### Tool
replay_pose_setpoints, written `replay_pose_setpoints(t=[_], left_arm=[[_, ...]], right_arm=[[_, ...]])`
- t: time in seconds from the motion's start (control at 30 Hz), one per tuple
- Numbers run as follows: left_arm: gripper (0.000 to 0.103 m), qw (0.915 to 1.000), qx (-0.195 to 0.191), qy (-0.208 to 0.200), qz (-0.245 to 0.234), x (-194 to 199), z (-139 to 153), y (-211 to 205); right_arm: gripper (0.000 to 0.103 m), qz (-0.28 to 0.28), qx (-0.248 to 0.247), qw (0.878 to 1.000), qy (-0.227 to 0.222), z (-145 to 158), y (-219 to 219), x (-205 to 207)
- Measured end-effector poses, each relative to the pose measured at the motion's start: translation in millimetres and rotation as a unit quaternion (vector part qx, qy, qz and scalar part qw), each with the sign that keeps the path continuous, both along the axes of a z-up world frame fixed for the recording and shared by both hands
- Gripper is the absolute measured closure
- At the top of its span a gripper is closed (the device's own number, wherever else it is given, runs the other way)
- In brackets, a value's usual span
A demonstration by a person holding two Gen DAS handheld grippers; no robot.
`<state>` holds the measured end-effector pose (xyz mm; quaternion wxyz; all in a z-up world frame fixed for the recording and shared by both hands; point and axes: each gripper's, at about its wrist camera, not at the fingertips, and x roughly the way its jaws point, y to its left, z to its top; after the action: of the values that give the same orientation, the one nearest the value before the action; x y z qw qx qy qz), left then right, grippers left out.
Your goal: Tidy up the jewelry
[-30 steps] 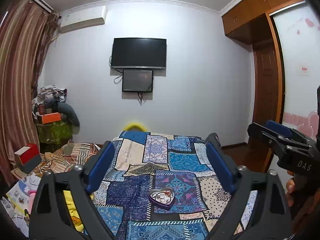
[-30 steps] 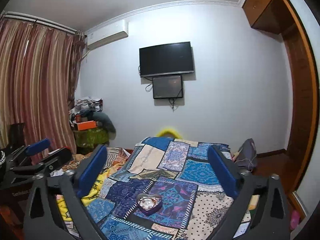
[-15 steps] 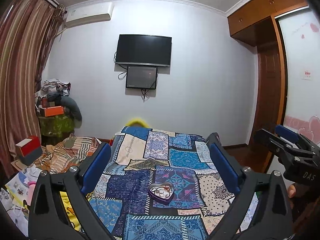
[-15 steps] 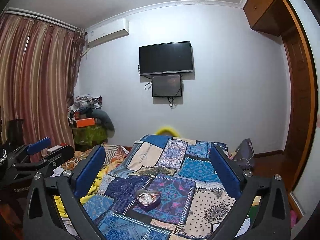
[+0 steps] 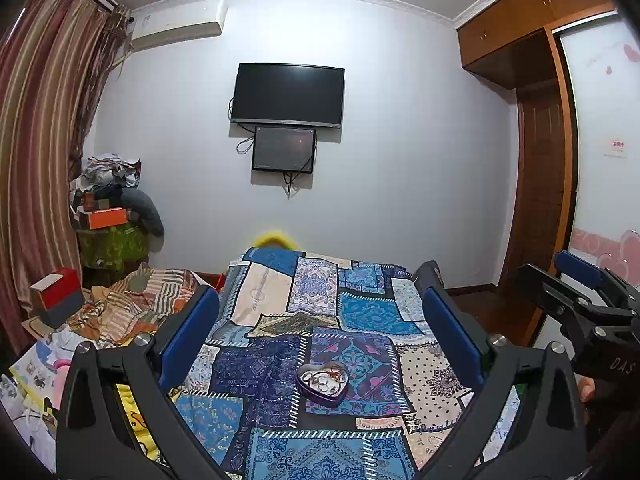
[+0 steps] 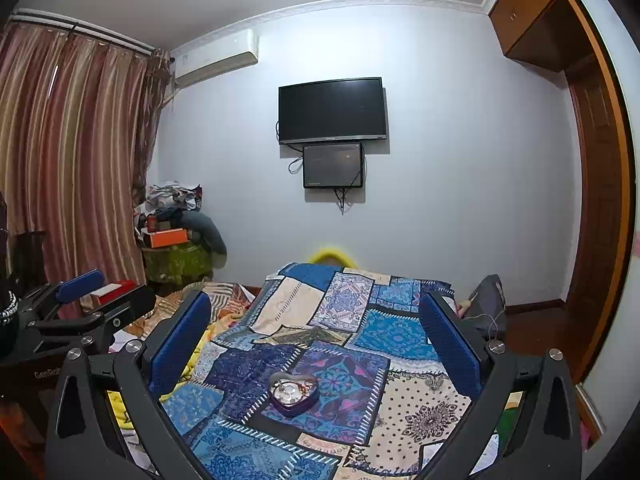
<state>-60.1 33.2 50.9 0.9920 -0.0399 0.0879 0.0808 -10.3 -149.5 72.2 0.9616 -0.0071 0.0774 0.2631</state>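
Observation:
A purple heart-shaped tin (image 5: 322,382) holding several small pieces of jewelry lies on the blue patchwork bedspread (image 5: 352,312). It also shows in the right wrist view (image 6: 293,391). My left gripper (image 5: 320,300) is open and empty, held above and before the tin. My right gripper (image 6: 314,304) is open and empty too, likewise above the tin. The right gripper shows at the right edge of the left wrist view (image 5: 576,284). The left gripper shows at the left edge of the right wrist view (image 6: 92,292).
A heap of striped cloth and boxes (image 5: 120,304) lies left of the bed. A cluttered stand (image 5: 112,232) is by the curtain. A TV (image 5: 289,95) hangs on the far wall. A grey bag (image 6: 486,300) sits at the bed's right; a wooden door (image 5: 536,200) beyond.
Both grippers have tilted upward a little, so the tin sits lower in each view. Both stay open and empty. The tin has not moved.

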Motion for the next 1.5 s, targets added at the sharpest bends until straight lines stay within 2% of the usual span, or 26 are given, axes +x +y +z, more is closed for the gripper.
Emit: replay_pose_setpoints(t=[0.83,1.5], left_arm=[[0.001,0.9999,-0.007,0.009,0.003,3.9,-1.3,4.6],[0.001,0.9997,-0.012,0.012,-0.016,6.1,-2.3,1.8]], right_arm=[[0.000,0.001,-0.003,1.000,0.010,1.2,2.0,-3.0],[0.000,-0.004,0.002,1.000,0.020,0.1,-1.2,0.3]])
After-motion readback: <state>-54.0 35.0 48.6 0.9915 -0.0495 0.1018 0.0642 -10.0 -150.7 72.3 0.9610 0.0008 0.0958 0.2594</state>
